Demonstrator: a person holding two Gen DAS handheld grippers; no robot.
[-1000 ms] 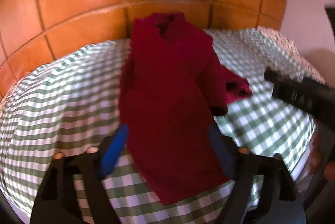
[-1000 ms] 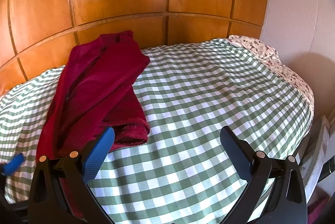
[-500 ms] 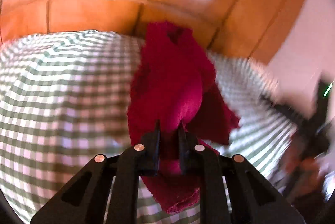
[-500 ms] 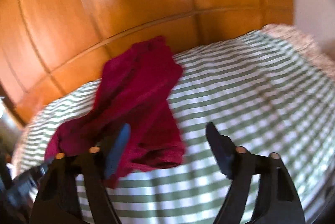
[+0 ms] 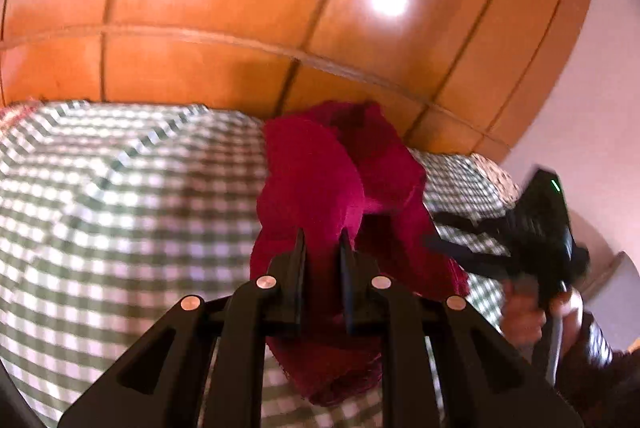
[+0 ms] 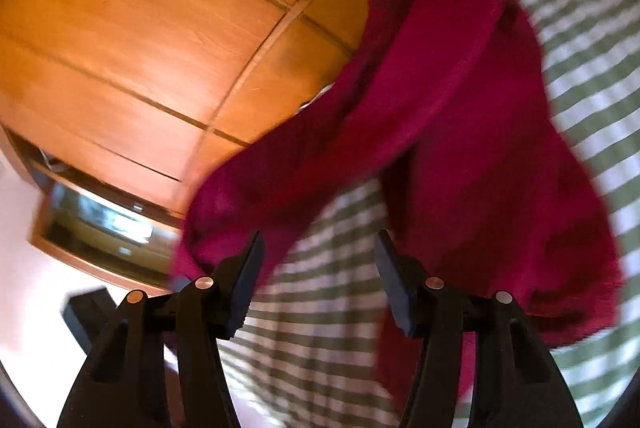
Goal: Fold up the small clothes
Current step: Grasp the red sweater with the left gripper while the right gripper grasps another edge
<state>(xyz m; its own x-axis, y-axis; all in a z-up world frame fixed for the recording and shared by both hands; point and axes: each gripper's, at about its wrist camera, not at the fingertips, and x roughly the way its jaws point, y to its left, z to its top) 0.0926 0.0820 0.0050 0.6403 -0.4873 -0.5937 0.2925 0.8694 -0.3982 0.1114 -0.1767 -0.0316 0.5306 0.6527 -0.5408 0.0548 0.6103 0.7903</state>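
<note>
Left claw pinching fuzzy crimson garment

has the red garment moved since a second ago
Yes. The red garment, flat on the checked sheet a second ago, is now pinched in the left gripper and lifted toward the wooden headboard.

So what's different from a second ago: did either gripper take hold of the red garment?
Yes. The left gripper, open a second ago around the flat red garment, has shut on its near end and lifted it, so the cloth now bunches and hangs above the checked sheet. The right gripper has swung left toward the garment, its jaws still open and holding nothing. The wooden headboard is unchanged.
</note>
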